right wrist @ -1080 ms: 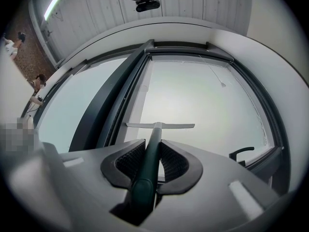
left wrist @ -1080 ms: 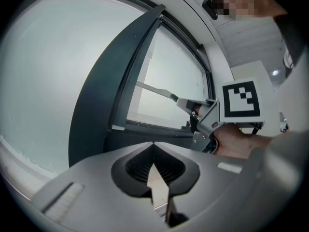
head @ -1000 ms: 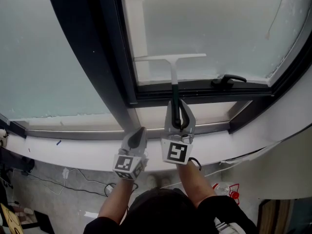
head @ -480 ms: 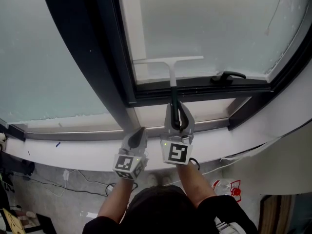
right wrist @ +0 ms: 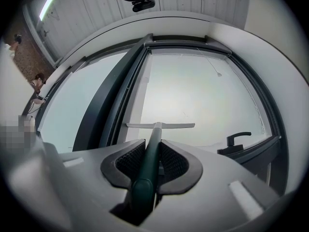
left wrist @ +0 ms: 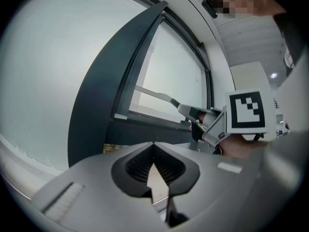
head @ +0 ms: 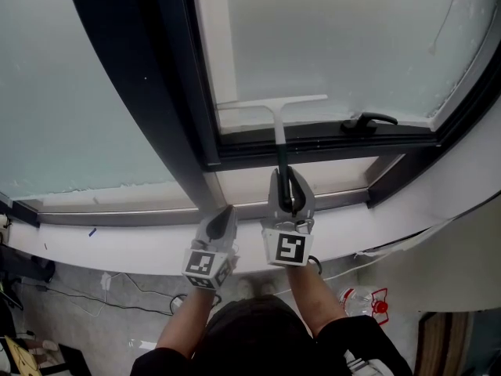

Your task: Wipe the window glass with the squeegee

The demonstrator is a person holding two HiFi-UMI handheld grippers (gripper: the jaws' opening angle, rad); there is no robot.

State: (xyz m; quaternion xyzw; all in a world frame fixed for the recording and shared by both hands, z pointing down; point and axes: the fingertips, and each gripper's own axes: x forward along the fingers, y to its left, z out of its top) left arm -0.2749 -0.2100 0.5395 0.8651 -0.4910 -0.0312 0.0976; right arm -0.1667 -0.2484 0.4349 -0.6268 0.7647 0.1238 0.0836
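Observation:
The squeegee (head: 272,101) lays its white blade flat on the frosted window glass (head: 337,45), just above the lower frame. Its dark green handle (head: 280,157) runs down into my right gripper (head: 287,180), which is shut on it. In the right gripper view the handle (right wrist: 146,170) lies between the ribbed pads and the blade (right wrist: 160,125) sits level ahead. My left gripper (head: 226,210) hovers over the sill to the left, shut and empty. The left gripper view shows its jaws (left wrist: 153,146) closed, with the right gripper (left wrist: 208,125) and squeegee (left wrist: 154,94) off to the right.
A black window handle (head: 366,121) sits on the dark lower frame (head: 313,141), right of the squeegee. A wide dark mullion (head: 149,77) divides the two panes. The white sill (head: 117,241) runs below. Cables and a plastic bottle (head: 356,300) lie on the floor.
The squeegee blade has slid down the glass toward the lower frame, and my right gripper has drawn back a little with it. The left gripper has stayed put.

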